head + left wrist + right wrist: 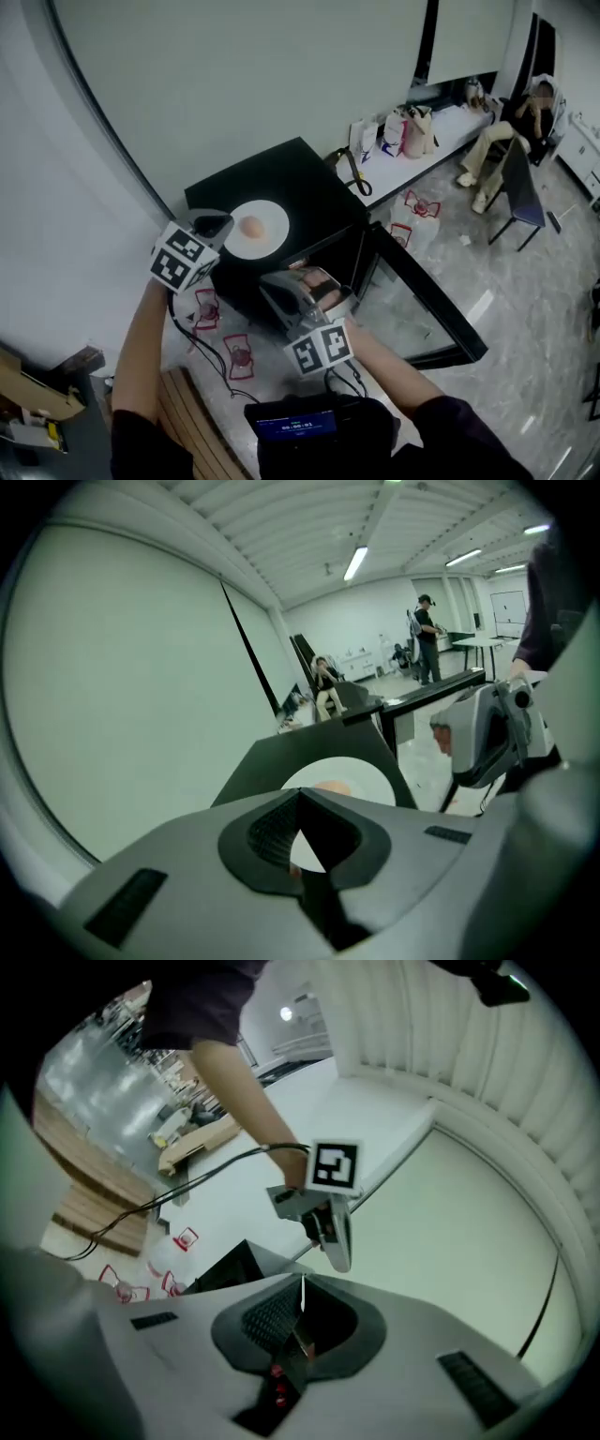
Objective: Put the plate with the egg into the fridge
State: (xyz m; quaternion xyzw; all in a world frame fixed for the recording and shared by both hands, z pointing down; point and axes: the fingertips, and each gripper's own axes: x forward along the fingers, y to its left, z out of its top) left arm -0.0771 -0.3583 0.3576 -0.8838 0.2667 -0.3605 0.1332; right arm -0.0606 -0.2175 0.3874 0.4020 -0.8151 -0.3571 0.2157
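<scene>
My right fingers, grey plastic with ribbed black pads, are pressed together on nothing. They sit in front of the boxy black fridge, with its open glass door off to their right. My left fingers also meet at the tips and are empty. Just beyond and below the left tips, on the fridge's flat matte top, lies the round white plate. The smooth tan egg sits near its middle. Neither pair touches the plate.
</scene>
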